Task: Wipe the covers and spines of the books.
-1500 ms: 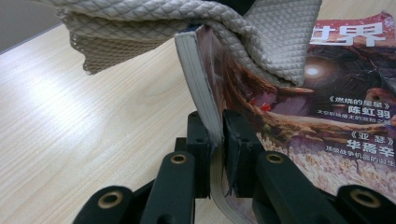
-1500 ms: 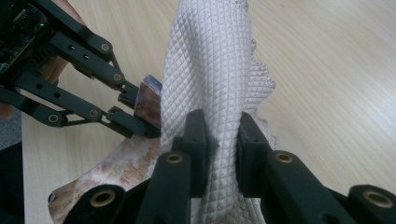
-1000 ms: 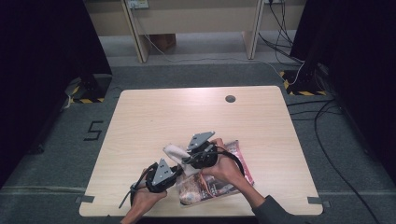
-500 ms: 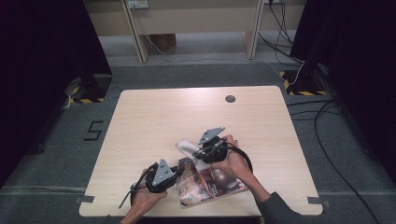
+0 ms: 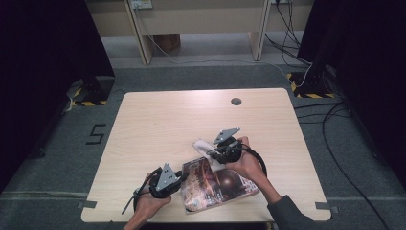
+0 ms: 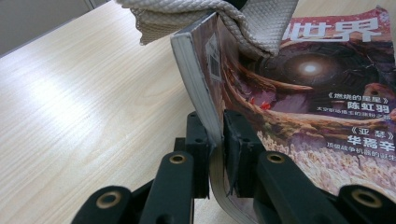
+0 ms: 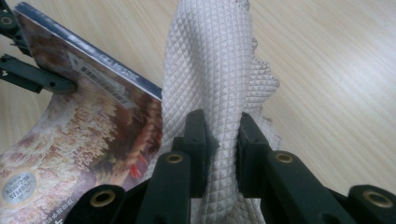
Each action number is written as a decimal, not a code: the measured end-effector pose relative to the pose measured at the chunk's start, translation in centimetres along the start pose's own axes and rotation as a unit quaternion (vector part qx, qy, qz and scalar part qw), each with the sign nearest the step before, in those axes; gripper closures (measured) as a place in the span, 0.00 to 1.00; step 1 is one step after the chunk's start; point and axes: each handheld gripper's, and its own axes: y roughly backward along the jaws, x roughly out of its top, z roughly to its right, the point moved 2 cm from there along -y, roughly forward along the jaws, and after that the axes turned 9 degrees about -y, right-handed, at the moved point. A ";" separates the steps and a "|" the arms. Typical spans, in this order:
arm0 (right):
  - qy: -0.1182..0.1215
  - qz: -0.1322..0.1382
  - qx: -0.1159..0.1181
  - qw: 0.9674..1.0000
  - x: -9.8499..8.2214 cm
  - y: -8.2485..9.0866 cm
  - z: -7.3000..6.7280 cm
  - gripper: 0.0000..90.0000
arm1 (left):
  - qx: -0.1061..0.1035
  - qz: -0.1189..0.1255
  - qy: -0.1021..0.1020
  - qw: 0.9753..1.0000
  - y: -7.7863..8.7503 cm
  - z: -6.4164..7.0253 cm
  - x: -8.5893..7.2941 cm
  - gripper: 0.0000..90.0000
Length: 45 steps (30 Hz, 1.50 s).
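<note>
Left tongs (image 6: 215, 140) clamped on the edge of a glossy paperback magazine (image 6: 299, 93), dark reddish cover with white Chinese print and a barcode strip; thin page block pinched between the black pads, cover bowing up off the table. Right tongs (image 7: 222, 140) pinched shut on a beige waffle-weave cloth (image 7: 210, 70), diamond-textured, soft, bunched into a vertical fold between the jaws. Cloth drapes over the magazine's far corner, touching it. In the high view, left tongs (image 5: 174, 179) sit at the magazine's left edge, right tongs (image 5: 218, 153) at its top. Both lie on the pale wood-grain laminate table (image 5: 167, 120), near its front edge. Small dark round grommet (image 5: 236, 101) near the far edge.
</note>
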 end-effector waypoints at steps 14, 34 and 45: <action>0.002 -0.006 -0.001 1.000 0.0 -0.1 0.3 0.86 | 0.001 -0.003 -0.004 1.000 0.0 0.1 0.0 0.90; -0.041 -0.029 -0.053 0.997 -2.2 -0.1 4.8 0.86 | 0.001 -0.002 -0.005 1.000 0.0 0.1 0.0 0.89; -0.016 -0.017 -0.019 1.000 -1.3 0.0 2.8 0.86 | 0.002 -0.001 -0.005 1.000 0.1 0.1 0.1 0.89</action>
